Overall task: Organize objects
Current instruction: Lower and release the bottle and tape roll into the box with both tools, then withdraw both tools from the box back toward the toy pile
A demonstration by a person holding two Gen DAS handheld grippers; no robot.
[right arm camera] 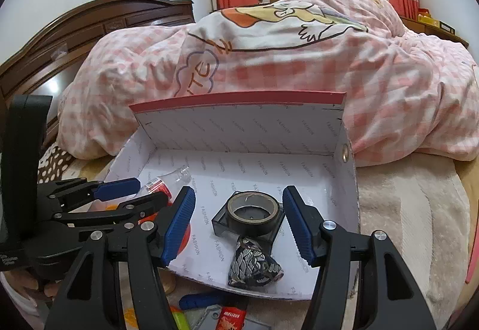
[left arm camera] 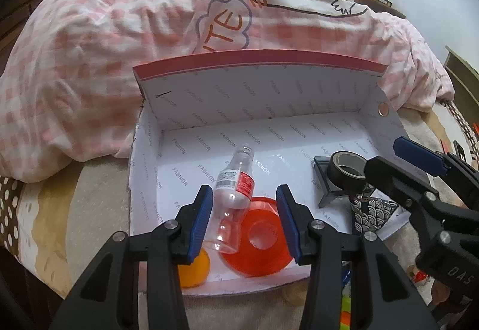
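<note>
One box (left arm camera: 269, 96); inside: one bottle (left arm camera: 233, 198), one red ring (left arm camera: 257, 243), one orange ball (left arm camera: 194, 270), one tape roll (right arm camera: 253, 211), one grey tray (right arm camera: 220, 222), one patterned pouch (right arm camera: 254, 264).

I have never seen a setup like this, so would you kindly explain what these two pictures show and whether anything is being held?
Each picture comes from a fisheye camera mounted on a hand-held gripper that a person carries, looking along its two blue-padded fingers. One shows the left hand-held gripper, the other the right hand-held gripper.

Both hang over an open cardboard box on a bed, before a pink checked quilt. In the box lie a clear plastic bottle, a red tape roll, an orange ball, a black tape roll on a dark square tray, and a patterned pouch.

Both grippers are open; neither holds anything.
</note>
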